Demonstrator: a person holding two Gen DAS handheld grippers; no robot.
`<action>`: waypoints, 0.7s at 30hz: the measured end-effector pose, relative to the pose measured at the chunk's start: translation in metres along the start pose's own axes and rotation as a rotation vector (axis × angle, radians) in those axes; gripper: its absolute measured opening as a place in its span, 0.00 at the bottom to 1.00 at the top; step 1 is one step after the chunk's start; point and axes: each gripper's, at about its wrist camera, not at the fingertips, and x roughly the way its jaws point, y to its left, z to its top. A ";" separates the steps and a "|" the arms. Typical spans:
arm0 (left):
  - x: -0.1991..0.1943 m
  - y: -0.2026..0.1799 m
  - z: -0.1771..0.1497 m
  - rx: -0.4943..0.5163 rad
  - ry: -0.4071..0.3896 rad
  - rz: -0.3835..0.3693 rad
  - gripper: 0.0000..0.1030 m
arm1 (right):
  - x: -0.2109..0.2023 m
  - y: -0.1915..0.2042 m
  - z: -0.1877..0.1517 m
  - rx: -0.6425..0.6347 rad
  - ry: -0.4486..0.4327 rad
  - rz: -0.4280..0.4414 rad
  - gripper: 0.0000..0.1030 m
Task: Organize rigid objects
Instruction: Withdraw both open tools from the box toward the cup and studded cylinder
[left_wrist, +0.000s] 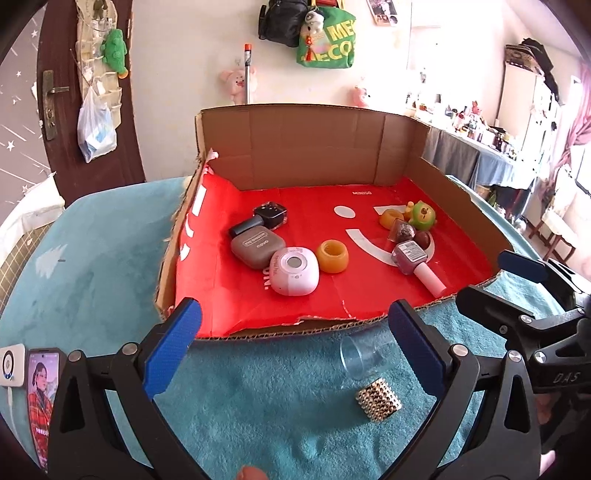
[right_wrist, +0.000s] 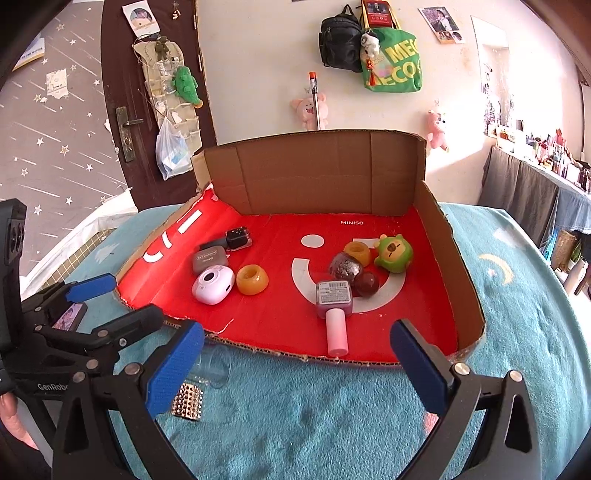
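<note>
Both grippers sit low over the teal blanket (left_wrist: 258, 398), just short of the torn front edge of the cardboard tray (left_wrist: 314, 147) with the red liner. The left gripper (left_wrist: 295, 332) has its blue pads spread wide with nothing between them, so it's released. Same story for the right gripper (right_wrist: 297, 354): wide apart, holding nothing.

Still outside the tray, on the blanket: a clear plastic cup (left_wrist: 356, 356) lying on its side, and just beside it toward 5 o'clock a studded gold block (left_wrist: 378, 398). In the left wrist view both lie near the left gripper's right finger.

Inside the tray there are two clusters. At about 10 o'clock from the tray's middle there's a black nail polish bottle (left_wrist: 271, 214), a grey case (left_wrist: 258, 245) touching it, and a white round gadget (left_wrist: 295, 271) up against the grey case. An orange ring (left_wrist: 332, 256) sits just beside the white one, at its 3 o'clock. Over at 2 o'clock there's a green frog toy (right_wrist: 393, 253), a second orange ring (right_wrist: 357, 252), a glittery ball (right_wrist: 343, 266), a dark red ball (right_wrist: 366, 283) and a pink nail polish bottle (right_wrist: 334, 306) lying flat, cap pointing at 6 o'clock toward the front edge.

A phone (left_wrist: 40, 398) lies on the blanket at the far left, 9 o'clock.
</note>
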 end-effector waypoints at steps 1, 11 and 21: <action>0.000 0.001 -0.002 -0.003 0.003 -0.002 1.00 | 0.000 0.001 -0.001 -0.004 0.002 -0.002 1.00; -0.002 0.011 -0.023 -0.005 0.063 -0.027 1.00 | 0.005 0.013 -0.019 -0.036 0.057 0.004 1.00; 0.004 0.016 -0.033 -0.020 0.092 -0.007 1.00 | 0.018 0.027 -0.039 -0.077 0.143 0.049 0.92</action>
